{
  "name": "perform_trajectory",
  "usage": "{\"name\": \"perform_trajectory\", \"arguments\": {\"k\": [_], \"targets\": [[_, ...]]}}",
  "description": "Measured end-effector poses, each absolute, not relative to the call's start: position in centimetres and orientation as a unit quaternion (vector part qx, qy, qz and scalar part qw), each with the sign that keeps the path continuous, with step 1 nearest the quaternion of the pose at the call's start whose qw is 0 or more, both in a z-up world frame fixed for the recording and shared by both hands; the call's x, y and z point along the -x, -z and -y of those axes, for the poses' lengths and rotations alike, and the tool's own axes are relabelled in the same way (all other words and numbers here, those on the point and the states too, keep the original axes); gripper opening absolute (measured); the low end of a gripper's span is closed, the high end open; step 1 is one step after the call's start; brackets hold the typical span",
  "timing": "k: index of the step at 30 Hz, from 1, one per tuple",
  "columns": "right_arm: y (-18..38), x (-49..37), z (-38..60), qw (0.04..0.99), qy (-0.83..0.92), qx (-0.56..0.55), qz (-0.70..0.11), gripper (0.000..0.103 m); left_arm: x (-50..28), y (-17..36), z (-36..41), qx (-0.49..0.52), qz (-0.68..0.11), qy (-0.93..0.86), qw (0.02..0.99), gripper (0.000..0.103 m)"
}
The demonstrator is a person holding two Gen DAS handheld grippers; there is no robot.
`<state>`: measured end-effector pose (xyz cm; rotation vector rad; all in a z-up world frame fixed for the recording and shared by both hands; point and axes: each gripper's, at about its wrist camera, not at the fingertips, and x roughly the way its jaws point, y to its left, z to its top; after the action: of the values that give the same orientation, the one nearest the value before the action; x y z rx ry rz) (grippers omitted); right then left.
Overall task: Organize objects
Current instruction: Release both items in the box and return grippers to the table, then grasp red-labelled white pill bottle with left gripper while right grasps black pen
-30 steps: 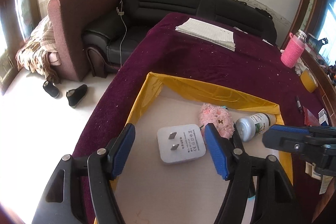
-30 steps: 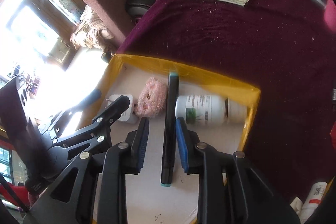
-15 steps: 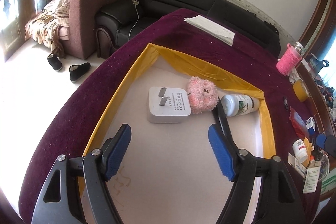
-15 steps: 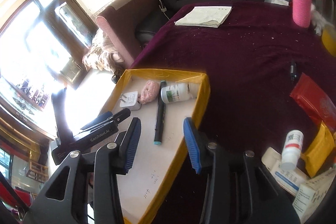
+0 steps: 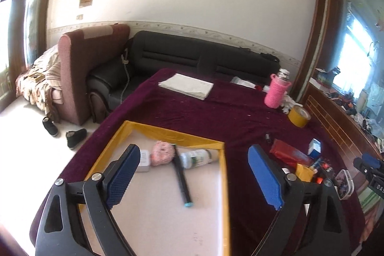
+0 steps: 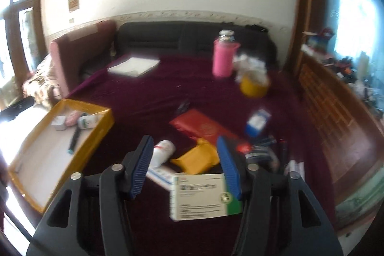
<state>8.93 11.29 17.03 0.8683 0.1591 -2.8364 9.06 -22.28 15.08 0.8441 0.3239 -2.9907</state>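
Both claws [image 5: 194, 174] [image 6: 186, 166] backed off the tray [image 5: 225, 184], jaws just opened, empty.

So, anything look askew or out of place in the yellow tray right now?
The white bottle lies on its side at the far end of the tray, and the black pen lies slantwise across the middle. Nothing looks spilled or damaged.

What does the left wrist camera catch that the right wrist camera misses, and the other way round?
Only the left wrist view shows the black shoes on the floor.

Only the right wrist view shows the white and green box and the yellow packet lying between its open blue fingers.

Both show the yellow-edged tray holding the black marker, the pink bottle, the yellow tape roll and the black sofa.
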Motion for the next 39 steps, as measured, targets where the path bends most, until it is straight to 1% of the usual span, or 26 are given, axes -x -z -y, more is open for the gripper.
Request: {"name": "perform_trajectory", "arguments": {"k": [1, 2, 4, 5, 8, 10, 13, 20, 26, 27, 28, 29, 30, 31, 35, 39], "targets": [[-17.3, -9.1, -12.7, 0.06, 0.958, -0.275, -0.051, 0.073, -8.7, -15.2, 20.9, -0.278, -0.105, 0.955, -0.013, 0.088], [-17.3, -9.0, -14.2, 0.039, 0.962, -0.267, -0.041, 0.085, -8.2, -15.0, 19.5, -0.29, -0.108, 0.95, -0.035, 0.088], [-16.9, -8.5, -17.2, 0.025, 0.959, -0.284, 0.001, 0.085, -7.0, -14.2, 16.8, -0.318, -0.114, 0.939, -0.068, 0.088], [-16.2, -7.6, -18.8, 0.027, 0.95, -0.311, 0.035, 0.085, -6.4, -13.8, 15.9, -0.33, -0.115, 0.934, -0.077, 0.088], [-13.9, -5.6, -22.5, 0.059, 0.916, -0.371, 0.137, 0.085, -4.2, -12.1, 13.0, -0.378, -0.121, 0.913, -0.098, 0.088], [-12.9, -5.1, -24.1, 0.061, 0.908, -0.376, 0.172, 0.085, -2.5, -10.9, 11.3, -0.401, -0.12, 0.903, -0.099, 0.088], [-11.6, -4.6, -25.3, 0.057, 0.904, -0.38, 0.188, 0.085, -0.1, -9.0, 8.8, -0.432, -0.109, 0.89, -0.097, 0.088], [-10.5, -4.5, -28.1, 0.056, 0.898, -0.385, 0.207, 0.085, 3.8, -5.3, 4.4, -0.461, -0.058, 0.882, -0.076, 0.088], [-10.7, -4.7, -30.1, 0.043, 0.903, -0.372, 0.209, 0.085, 4.8, -3.1, 1.4, -0.466, 0.011, 0.881, -0.081, 0.086], [-10.7, -4.8, -30.2, 0.044, 0.904, -0.371, 0.21, 0.085, 4.9, -2.8, 1.1, -0.467, 0.017, 0.88, -0.083, 0.081], [-10.8, -4.9, -30.3, 0.044, 0.904, -0.369, 0.21, 0.085, 4.9, -2.5, 0.9, -0.469, 0.023, 0.878, -0.088, 0.065], [-10.8, -4.9, -30.3, 0.043, 0.904, -0.369, 0.21, 0.085, 5.0, -2.3, 0.8, -0.472, 0.026, 0.876, -0.095, 0.054], [-10.8, -4.9, -30.4, 0.043, 0.904, -0.369, 0.21, 0.085, 4.9, -2.1, 0.8, -0.476, 0.025, 0.873, -0.102, 0.03], [-10.8, -4.9, -30.4, 0.043, 0.904, -0.369, 0.21, 0.085, 4.8, -2.2, 0.9, -0.469, 0.033, 0.877, -0.096, 0.029], [-11.1, -5.1, -30.2, 0.043, 0.905, -0.369, 0.206, 0.085, 4.0, -3.3, 2.7, -0.453, -0.016, 0.885, -0.111, 0.029], [-11.9, -5.0, -29.0, 0.051, 0.907, -0.373, 0.19, 0.085, 1.9, -6.3, 4.6, -0.42, -0.047, 0.897, -0.128, 0.029]]}}
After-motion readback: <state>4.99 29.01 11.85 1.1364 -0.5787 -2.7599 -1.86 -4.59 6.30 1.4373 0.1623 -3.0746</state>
